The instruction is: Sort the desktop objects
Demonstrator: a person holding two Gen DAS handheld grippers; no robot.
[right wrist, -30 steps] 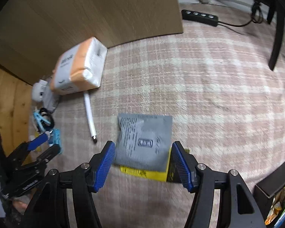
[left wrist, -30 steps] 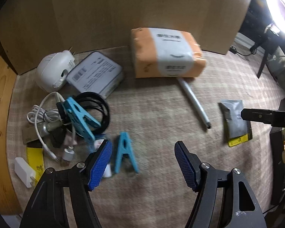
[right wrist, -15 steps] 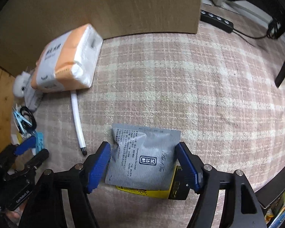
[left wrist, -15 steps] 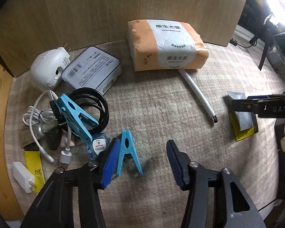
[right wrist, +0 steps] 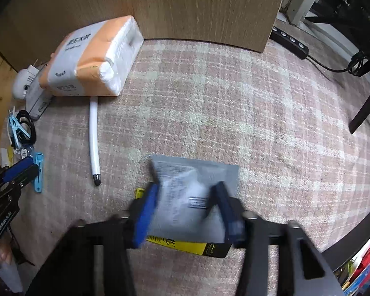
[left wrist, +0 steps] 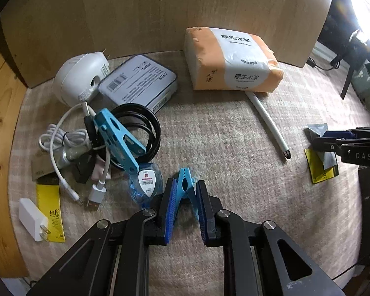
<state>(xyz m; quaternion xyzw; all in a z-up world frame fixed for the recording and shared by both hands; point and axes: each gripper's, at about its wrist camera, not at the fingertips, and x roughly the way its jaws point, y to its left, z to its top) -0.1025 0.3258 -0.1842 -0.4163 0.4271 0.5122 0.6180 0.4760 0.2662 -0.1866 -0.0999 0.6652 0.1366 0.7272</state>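
Item: small blue clip (left wrist: 186,187), on the table (left wrist: 222,133), between the pads of the left tongs (left wrist: 185,211). Those tongs had just been closing and pinched its legs. Long axis ran along the tongs' line; jaw tip pointed away from them, legs toward them.

Item: grey sachet (right wrist: 192,197), over a yellow packet (right wrist: 180,243), between the right tongs (right wrist: 185,208), which had just been closing; pads pressed its sides, view blurred.

Step, as judged: the grasp. Next: lift both straight up, grip kept firm.
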